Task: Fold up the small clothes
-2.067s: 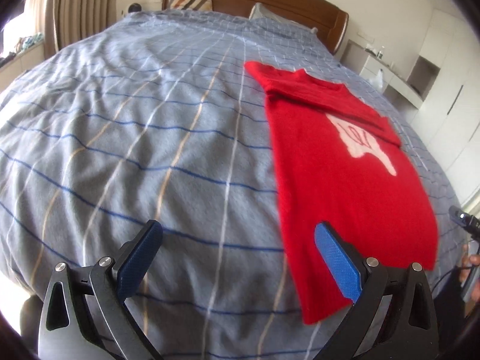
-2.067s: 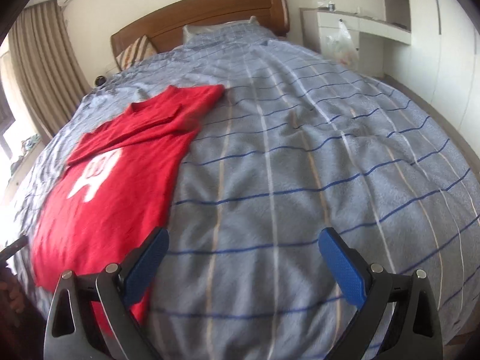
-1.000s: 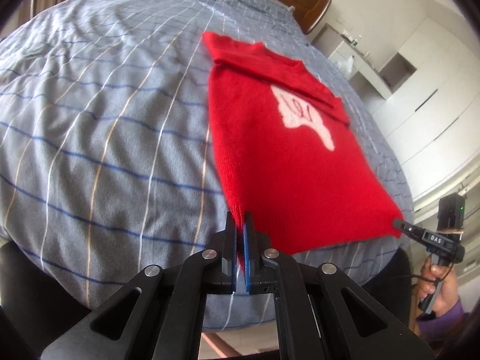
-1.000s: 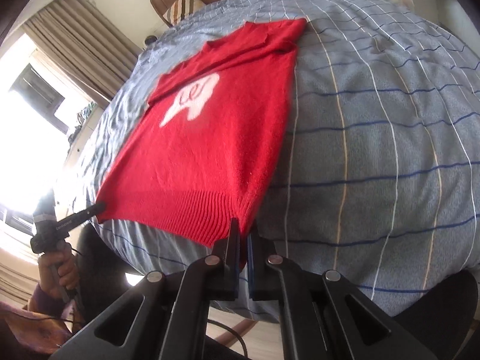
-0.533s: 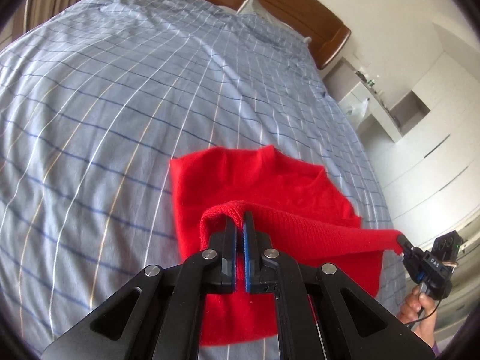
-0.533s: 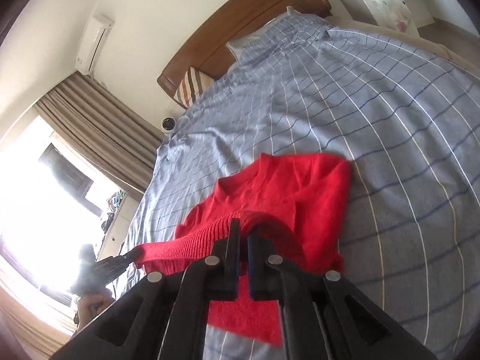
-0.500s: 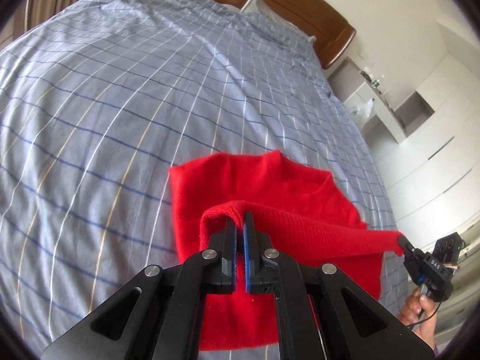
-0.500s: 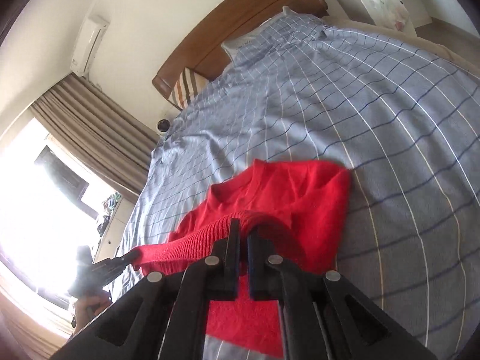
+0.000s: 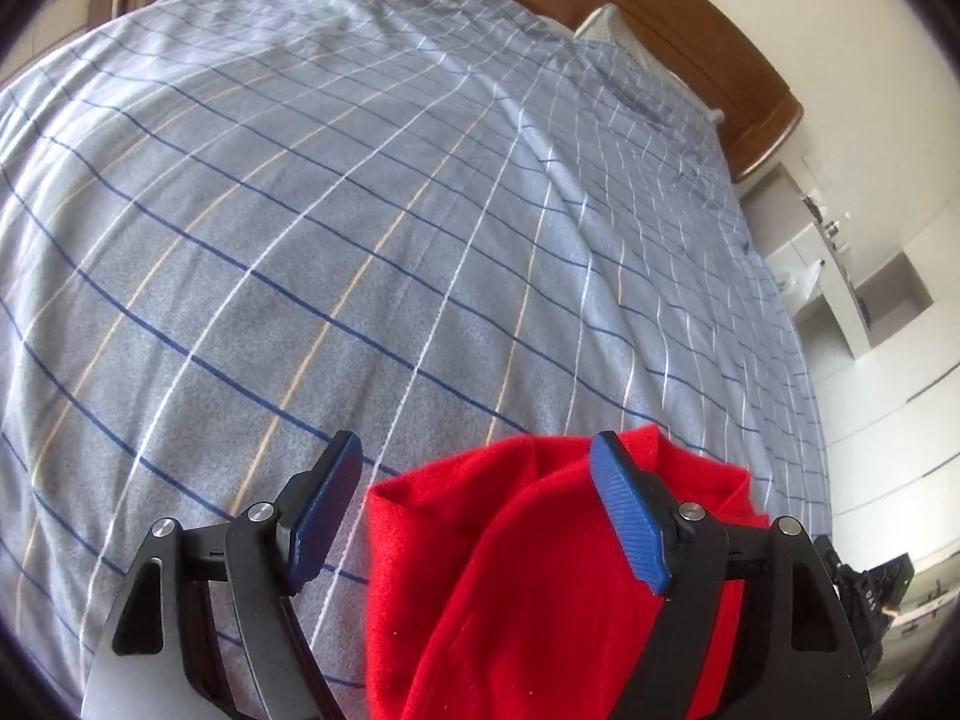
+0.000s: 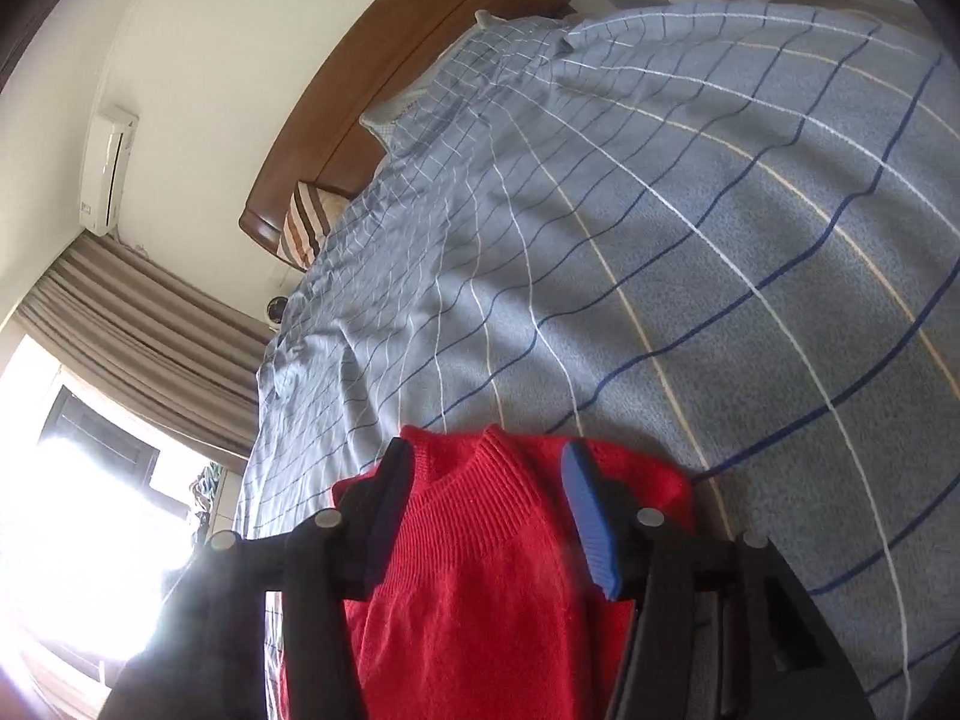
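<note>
- Since a second back, the red sweater's [image 9: 516,588] hem had been carried up over its body toward the collar; both claws, then pinched on the hem corners, had just been opening, cloth lying between the pads but no longer squeezed.
- Left claw [image 9: 477,516]: fingers well apart, the sweater's folded left edge lying below and between them, loose.
- Right claw [image 10: 492,516]: fingers partly apart, straddling the ribbed V-collar [image 10: 480,516]; the pads did not appear to press it.
- Sweater rested doubled over on the bed [image 9: 360,240], near its foot edge. Judged: hem laid on collar so the halves match; release came once the cloth had settled.
- Left view alone showed the raised fold along the sweater's side, plus the other handheld gripper's body [image 9: 864,594] at the right edge.
- Right view alone showed the collar ribbing; also, further off, a striped pillow [image 10: 306,222], headboard [image 10: 384,60], curtain [image 10: 138,336] and wall air conditioner [image 10: 108,162].
</note>
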A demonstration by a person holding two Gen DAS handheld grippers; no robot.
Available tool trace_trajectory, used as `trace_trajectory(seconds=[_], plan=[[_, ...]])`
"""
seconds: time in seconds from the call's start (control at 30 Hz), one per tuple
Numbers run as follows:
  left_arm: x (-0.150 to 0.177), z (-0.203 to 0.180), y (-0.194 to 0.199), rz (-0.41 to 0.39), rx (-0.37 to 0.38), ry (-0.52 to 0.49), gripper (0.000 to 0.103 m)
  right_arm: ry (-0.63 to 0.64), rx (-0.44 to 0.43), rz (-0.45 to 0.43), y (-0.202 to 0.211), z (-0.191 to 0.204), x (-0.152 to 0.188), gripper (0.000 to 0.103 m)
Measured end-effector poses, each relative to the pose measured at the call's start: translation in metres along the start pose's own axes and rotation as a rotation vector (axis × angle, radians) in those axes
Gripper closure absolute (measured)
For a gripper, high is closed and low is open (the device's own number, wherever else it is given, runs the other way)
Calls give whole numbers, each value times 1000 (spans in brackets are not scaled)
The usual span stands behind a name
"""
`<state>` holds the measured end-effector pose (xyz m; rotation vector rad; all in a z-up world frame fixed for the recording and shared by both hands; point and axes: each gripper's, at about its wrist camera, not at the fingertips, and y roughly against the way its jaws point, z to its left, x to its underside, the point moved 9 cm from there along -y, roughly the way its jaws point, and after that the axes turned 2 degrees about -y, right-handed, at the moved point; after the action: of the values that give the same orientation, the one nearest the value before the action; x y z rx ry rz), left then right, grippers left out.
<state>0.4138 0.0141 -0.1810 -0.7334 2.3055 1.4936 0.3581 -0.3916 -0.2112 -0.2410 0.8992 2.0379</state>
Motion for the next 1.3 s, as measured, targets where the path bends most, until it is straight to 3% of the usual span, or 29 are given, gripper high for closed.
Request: trace_trajectory(seconds=[0.13, 0.23, 0.3, 0.37, 0.43, 0.53, 0.73, 0.97, 1.2, 1.3], plan=[[29, -29, 29, -24, 42, -200, 16, 212, -3, 55, 17, 36, 21, 51], [78, -42, 31, 46, 82, -329, 8, 326, -94, 198, 27, 58, 72, 35], [109, -32, 23, 86, 11, -394, 8, 358, -114, 313, 30, 49, 113, 34], [127, -8, 15, 118, -119, -434, 11, 405, -4, 360, 36, 18, 139, 40], [133, 12, 27, 108, -164, -414, 14, 402, 79, 342, 55, -13, 147, 58], [139, 24, 67, 31, -165, -372, 12, 412, 215, 236, 101, -33, 142, 43], [179, 5, 116, -74, -216, -452, 5, 534, 242, 118, 161, -14, 166, 39], [214, -12, 112, -73, -256, -482, 5, 666, 320, 87, 161, -2, 207, 35], [232, -10, 101, -86, -280, -461, 5, 691, 329, 84, 155, 6, 233, 33], [245, -1, 82, -45, -278, -444, 4, 713, 366, 53, 148, 2, 237, 29]])
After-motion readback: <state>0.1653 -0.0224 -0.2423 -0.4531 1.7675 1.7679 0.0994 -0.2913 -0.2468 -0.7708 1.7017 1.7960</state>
